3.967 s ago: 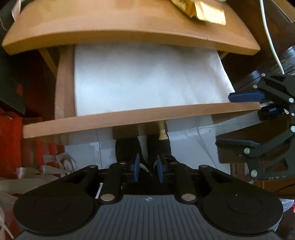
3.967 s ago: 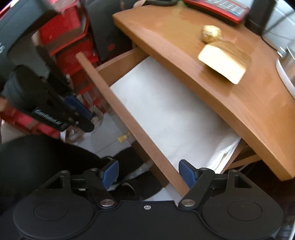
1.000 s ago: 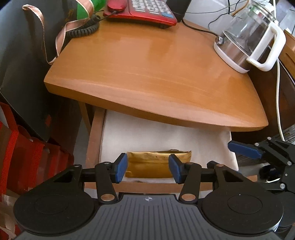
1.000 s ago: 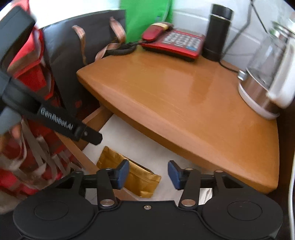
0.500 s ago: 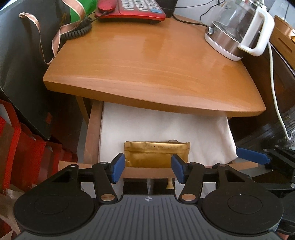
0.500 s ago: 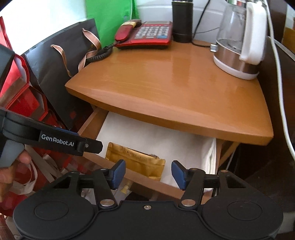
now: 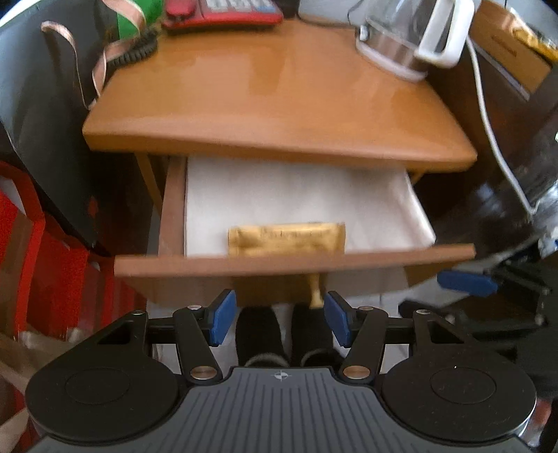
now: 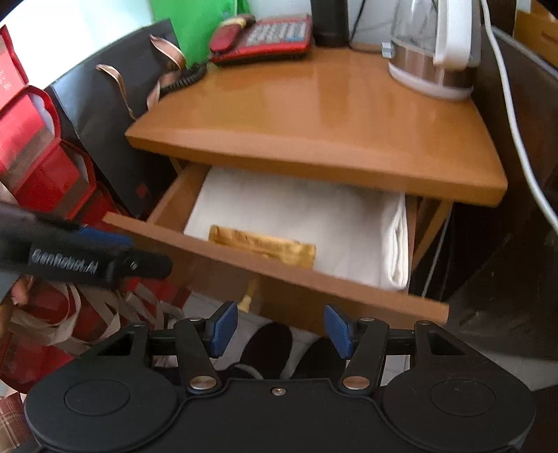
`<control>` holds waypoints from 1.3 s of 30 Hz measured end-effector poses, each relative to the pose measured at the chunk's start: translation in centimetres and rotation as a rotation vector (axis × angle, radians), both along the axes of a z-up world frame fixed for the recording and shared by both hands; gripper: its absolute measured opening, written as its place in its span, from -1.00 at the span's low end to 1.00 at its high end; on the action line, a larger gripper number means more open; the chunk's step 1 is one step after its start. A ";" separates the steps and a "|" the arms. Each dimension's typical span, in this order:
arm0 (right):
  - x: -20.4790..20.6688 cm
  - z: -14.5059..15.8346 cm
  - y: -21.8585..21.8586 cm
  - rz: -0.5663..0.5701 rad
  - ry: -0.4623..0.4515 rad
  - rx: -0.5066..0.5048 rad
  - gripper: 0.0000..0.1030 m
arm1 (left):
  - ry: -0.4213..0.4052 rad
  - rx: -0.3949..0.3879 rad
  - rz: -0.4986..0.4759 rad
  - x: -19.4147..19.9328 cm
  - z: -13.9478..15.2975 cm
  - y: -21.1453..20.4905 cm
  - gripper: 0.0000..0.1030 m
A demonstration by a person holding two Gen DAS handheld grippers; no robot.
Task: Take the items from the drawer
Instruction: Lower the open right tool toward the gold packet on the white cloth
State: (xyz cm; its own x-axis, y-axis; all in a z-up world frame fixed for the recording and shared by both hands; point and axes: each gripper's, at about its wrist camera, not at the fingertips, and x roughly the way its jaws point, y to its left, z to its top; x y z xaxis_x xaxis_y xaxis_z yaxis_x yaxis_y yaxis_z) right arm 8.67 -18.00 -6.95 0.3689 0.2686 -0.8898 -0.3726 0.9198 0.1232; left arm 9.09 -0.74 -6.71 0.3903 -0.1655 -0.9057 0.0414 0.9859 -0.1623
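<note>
The wooden drawer (image 7: 293, 263) stands pulled out under the table top; it also shows in the right wrist view (image 8: 279, 275). It is lined with white cloth (image 7: 296, 195). A gold foil packet (image 7: 287, 237) lies flat against the inside of the drawer front, also seen in the right wrist view (image 8: 265, 247). My left gripper (image 7: 279, 322) is open and empty, in front of and below the drawer front. My right gripper (image 8: 279, 331) is open and empty, also short of the drawer. The left gripper's body (image 8: 80, 258) shows at the left of the right wrist view.
On the table top (image 7: 279, 101) stand a red telephone (image 8: 261, 38), a glass kettle (image 8: 432, 48) and a dark cylinder (image 8: 329, 22). Black and red gift bags (image 8: 52, 139) crowd the left side. A white cable (image 7: 495, 115) hangs at the right. A small knob (image 7: 315, 296) sticks from the drawer front.
Both grippers have pulled back and away from the drawer, so the drawer front now sits above the fingertips. The gold packet stays in the drawer.
</note>
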 end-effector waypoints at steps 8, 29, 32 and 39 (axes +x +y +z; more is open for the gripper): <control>1.2 -2.7 -0.7 -0.075 0.093 0.019 0.05 | 0.118 0.012 0.005 -0.6 -4.1 0.8 0.15; 1.2 -3.1 0.4 -0.051 0.125 0.070 0.05 | 0.160 0.035 -0.016 -0.4 -6.8 -0.7 0.15; 1.1 -2.2 0.4 -0.026 0.128 0.098 0.05 | 0.140 0.035 -0.023 -0.5 -5.6 -0.6 0.15; 1.7 1.4 1.0 0.052 0.083 0.142 0.05 | 0.089 0.028 -0.076 -0.5 -2.4 -0.4 0.15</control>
State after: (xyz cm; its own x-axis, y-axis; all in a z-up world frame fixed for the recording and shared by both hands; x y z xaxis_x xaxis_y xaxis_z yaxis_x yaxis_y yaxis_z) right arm 10.39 -16.98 -5.57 0.2777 0.4103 -0.8687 -0.4023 0.8708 0.2826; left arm 8.62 -1.18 -9.12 0.2954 -0.1654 -0.9409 0.1027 0.9847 -0.1409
